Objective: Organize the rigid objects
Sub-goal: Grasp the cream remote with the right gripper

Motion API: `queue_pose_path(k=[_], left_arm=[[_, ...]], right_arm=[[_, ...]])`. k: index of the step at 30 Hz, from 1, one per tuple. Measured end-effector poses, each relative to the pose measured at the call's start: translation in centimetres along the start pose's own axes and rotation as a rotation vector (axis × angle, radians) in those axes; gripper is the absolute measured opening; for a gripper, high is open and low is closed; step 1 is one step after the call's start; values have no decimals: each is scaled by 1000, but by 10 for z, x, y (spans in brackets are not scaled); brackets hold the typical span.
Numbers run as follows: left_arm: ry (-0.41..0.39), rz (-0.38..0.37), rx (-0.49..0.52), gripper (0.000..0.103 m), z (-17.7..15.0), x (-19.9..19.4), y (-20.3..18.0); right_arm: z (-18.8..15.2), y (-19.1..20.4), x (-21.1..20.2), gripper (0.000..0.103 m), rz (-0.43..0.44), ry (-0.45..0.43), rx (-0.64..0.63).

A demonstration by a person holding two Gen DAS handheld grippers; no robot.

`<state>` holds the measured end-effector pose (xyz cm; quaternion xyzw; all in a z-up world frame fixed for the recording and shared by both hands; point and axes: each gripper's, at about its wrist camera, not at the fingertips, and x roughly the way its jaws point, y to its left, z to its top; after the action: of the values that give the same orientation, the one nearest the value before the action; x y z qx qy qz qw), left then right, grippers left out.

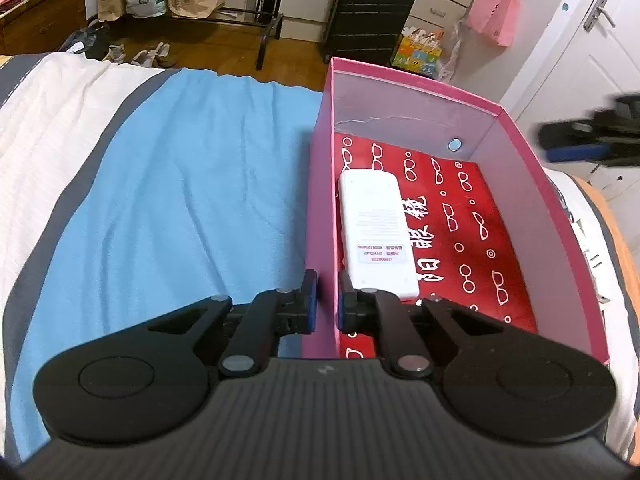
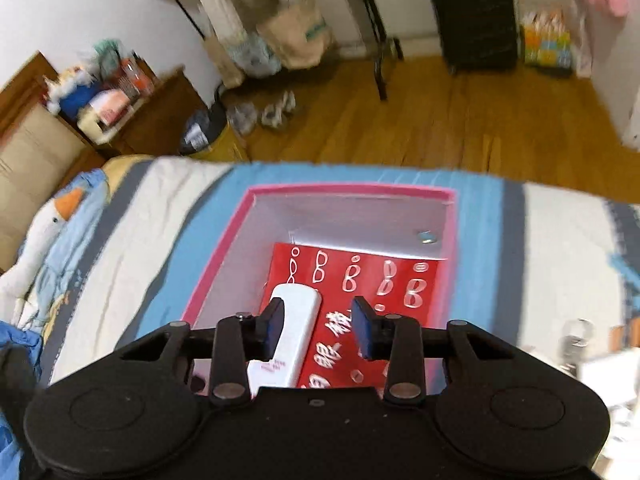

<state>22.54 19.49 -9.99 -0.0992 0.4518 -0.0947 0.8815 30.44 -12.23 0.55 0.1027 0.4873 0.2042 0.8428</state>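
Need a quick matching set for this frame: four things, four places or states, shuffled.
1. white rectangular remote
2. pink cardboard box
3. left hand-held gripper
4. right hand-held gripper

A. clamped on the box's near-left wall
B. open above the box, holding nothing
C. lying on the red glasses-print lining
D. sitting on the blue bedsheet

Pairs: 1-C, 2-D, 3-A, 4-B

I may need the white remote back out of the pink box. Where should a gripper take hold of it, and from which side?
Grip the white remote across its narrow width, near mid-length, coming straight down from above. It lies flat on the red case, close along one wall of the pink box, so a sideways approach looks blocked; the finger on that side will have little room.
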Motion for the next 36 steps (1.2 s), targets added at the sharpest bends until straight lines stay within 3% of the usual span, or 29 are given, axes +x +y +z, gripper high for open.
queue_pose_path(k=[7, 12, 17, 21, 27, 29, 34, 36], left_arm=[[1, 12, -12, 8, 1, -4, 0], [-4, 27, -18, 8, -1, -3, -1], [-9, 36, -13, 8, -1, -4, -3], [-17, 41, -19, 8, -1, -4, -1], [-29, 32, -20, 8, -2, -6, 1], [-31, 32, -19, 8, -2, -6, 1], [-33, 35, -12, 8, -2, -6, 0], [-47, 45, -2, 8, -2, -9, -2]], right_arm=[[-24, -62, -33, 50, -120, 18, 171], [-56, -110, -12, 51, -172, 88, 300], [-80, -138, 23, 60, -147, 136, 396], [-88, -140, 42, 60, -161, 159, 382], [-89, -122, 56, 63, -242, 103, 215], [-91, -115, 54, 58, -265, 89, 161], [-86, -105, 34, 30, -262, 16, 68], [-84, -103, 29, 27, -257, 21, 59]])
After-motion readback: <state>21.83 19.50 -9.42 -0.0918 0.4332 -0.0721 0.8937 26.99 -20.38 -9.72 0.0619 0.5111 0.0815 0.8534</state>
